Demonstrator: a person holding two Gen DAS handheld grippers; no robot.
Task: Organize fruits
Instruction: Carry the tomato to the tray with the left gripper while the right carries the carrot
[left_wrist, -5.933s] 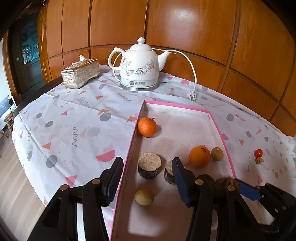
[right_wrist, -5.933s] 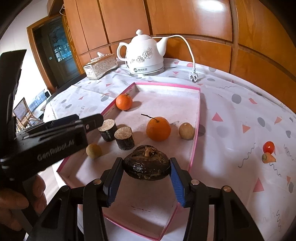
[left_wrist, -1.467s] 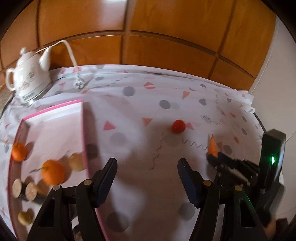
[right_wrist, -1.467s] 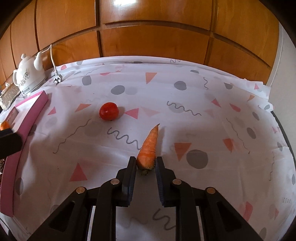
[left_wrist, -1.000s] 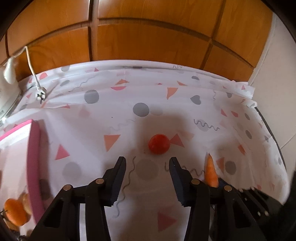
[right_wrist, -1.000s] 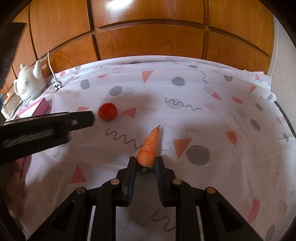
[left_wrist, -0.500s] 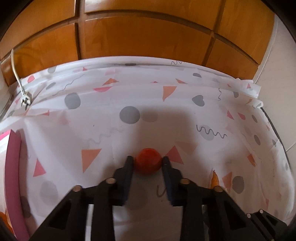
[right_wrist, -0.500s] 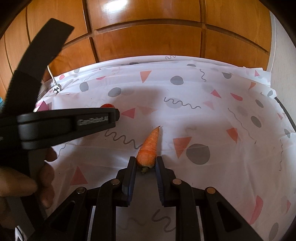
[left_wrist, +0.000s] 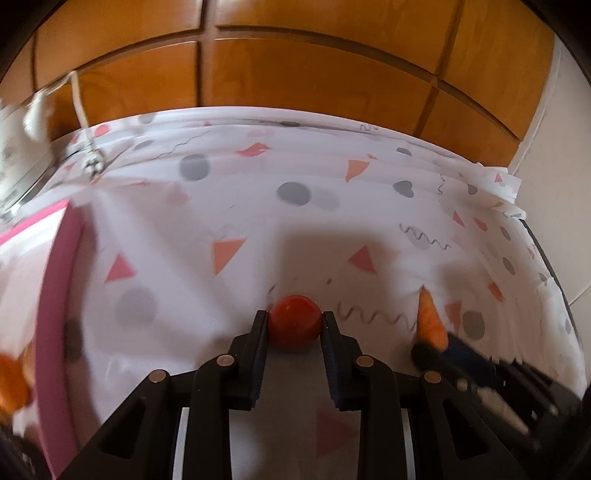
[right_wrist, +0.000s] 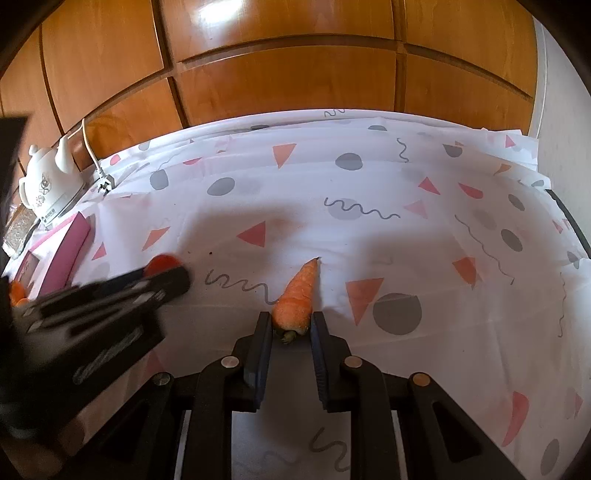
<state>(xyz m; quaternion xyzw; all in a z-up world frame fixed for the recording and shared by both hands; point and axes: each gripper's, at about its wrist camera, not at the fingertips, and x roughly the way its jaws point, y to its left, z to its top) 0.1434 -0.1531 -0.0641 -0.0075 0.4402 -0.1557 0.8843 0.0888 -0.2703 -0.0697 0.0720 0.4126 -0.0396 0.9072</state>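
Since a second ago, the left gripper (left_wrist: 294, 320) has clamped onto the red tomato (left_wrist: 294, 325), which sat free on the cloth-covered counter (left_wrist: 258, 206); its pads press both sides. Just to its right, the right gripper (right_wrist: 291, 324) is clenched on the thick end of the carrot (right_wrist: 298, 293), tip pointing away. At far left lie the pink tray (left_wrist: 59, 314) and white kettle (right_wrist: 48, 181).

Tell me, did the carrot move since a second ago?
No. In the right wrist view the carrot lies as before, tip by the same orange triangle on the tablecloth, thick end between the right gripper jaws.
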